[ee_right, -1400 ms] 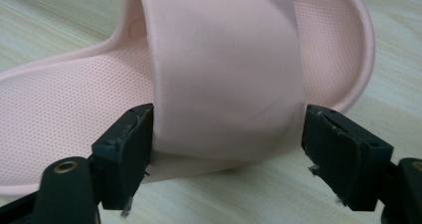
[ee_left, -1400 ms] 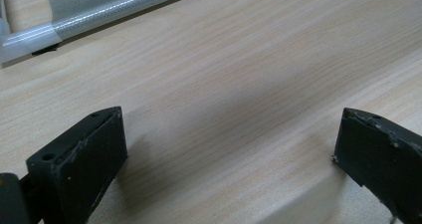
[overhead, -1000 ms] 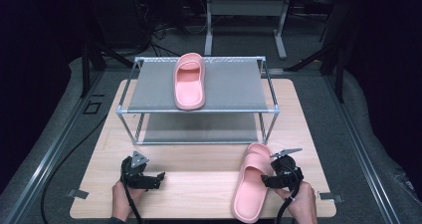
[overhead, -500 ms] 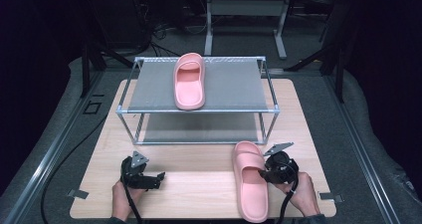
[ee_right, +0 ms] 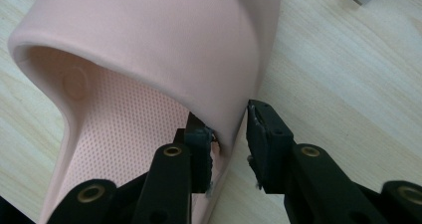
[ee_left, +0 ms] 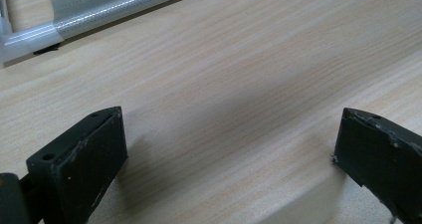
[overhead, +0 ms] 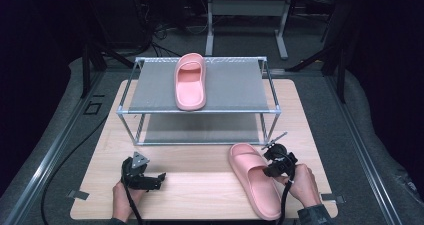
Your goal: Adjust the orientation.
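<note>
A pink slipper (overhead: 252, 177) lies on the wooden table (overhead: 200, 160) at the front right, toe toward the rack. My right gripper (overhead: 266, 169) grips its right side at the strap. In the right gripper view one pad sits inside the slipper (ee_right: 149, 35) and the other outside, and the right gripper (ee_right: 226, 129) jaws have just been closing on that wall. A second pink slipper (overhead: 191, 82) rests on the top shelf of the metal rack (overhead: 235, 87). My left gripper (overhead: 159, 177) lies at the front left, open, with bare wood between the jaws of the left gripper (ee_left: 229, 139).
The rack stands across the back half of the table, with a lower shelf (overhead: 200, 130) under the top one. A rack foot and rail (ee_left: 30, 35) lie just beyond the left gripper. Dark floor and cables surround the table.
The right gripper has shifted left and slightly toward the rack. The slipper in it has swung from leaning right to pointing toe-left toward the rack. The left gripper has stayed put.
</note>
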The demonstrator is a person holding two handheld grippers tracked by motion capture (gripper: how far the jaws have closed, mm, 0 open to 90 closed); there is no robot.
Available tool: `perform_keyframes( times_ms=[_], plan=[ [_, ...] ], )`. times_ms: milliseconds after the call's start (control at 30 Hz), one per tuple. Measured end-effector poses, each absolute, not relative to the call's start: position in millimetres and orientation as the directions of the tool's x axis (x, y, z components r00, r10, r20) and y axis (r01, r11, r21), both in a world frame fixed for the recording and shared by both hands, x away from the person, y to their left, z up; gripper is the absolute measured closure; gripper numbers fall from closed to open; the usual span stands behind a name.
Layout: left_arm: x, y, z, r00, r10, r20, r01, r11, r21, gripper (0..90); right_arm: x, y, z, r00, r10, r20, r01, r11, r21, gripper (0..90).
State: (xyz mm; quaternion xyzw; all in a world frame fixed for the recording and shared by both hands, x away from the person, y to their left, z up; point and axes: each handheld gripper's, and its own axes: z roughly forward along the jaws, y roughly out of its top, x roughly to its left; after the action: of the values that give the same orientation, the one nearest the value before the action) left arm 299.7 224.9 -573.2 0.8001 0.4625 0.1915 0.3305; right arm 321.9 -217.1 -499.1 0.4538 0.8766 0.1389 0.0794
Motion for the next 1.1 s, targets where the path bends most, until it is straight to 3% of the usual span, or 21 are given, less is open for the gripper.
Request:
perform_keyframes(
  times_ms=[600, 933, 1033, 1100],
  plan=[
    [300.1, 225.0, -573.2, 0.491, 0.871, 0.0, 0.617, -0.348, 0.706, 0.0, 333.6, -212.4, -498.2, -0.643, 0.762, -0.076, 0.728, 0.639, 0.248, 81.5],
    [300.1, 225.0, -573.2, 0.491, 0.871, -0.001, 0.617, -0.347, 0.706, 0.0, 338.6, -222.7, -496.7, -0.655, 0.753, -0.061, 0.707, 0.64, 0.301, 84.8],
    [300.1, 225.0, -573.2, 0.491, 0.871, -0.001, 0.617, -0.348, 0.706, 0.0, 338.5, -220.7, -491.6, -0.66, 0.744, -0.106, 0.697, 0.659, 0.283, 84.9],
    [300.1, 225.0, -573.2, 0.491, 0.871, -0.001, 0.617, -0.347, 0.706, 0.0, 340.2, -220.8, -491.1, -0.688, 0.724, -0.051, 0.674, 0.664, 0.325, 84.8]
  ],
)
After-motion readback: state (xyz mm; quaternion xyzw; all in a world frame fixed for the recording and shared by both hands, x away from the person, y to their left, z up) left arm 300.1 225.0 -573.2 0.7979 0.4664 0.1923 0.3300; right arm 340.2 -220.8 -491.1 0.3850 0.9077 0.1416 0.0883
